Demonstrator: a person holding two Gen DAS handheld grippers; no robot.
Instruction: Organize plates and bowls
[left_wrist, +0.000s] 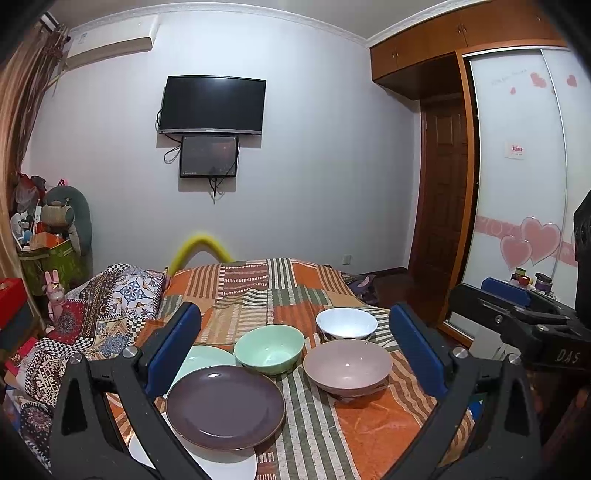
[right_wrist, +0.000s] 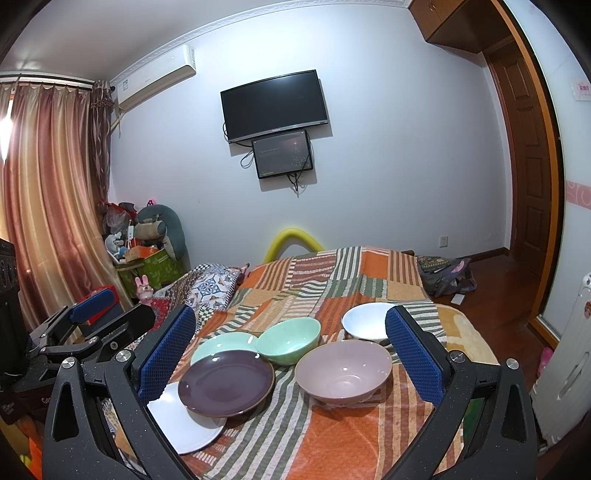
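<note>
Both the left gripper (left_wrist: 295, 350) and right gripper (right_wrist: 291, 354) hover with jaws wide apart, holding nothing. Between the jaws on the striped bedspread (right_wrist: 332, 435) sit three empty bowls: green bowl (right_wrist: 289, 340), pink bowl (right_wrist: 343, 371), white bowl (right_wrist: 365, 321). Toward the left jaw, a purple plate (right_wrist: 226, 382) overlaps a white plate (right_wrist: 184, 428) and green plate (right_wrist: 221, 345).

Both grippers hover side by side — the left gripper (left_wrist: 295, 354) and the right gripper (right_wrist: 291, 354) level, facing the far wall, blue-padded fingers (right_wrist: 166, 354) spread wide apart

Wall-mounted television (left_wrist: 212, 104), small screen (left_wrist: 208, 156) beneath, air conditioner (right_wrist: 157, 75), curtain (right_wrist: 48, 192), patchwork bedspread (right_wrist: 332, 280).
</note>
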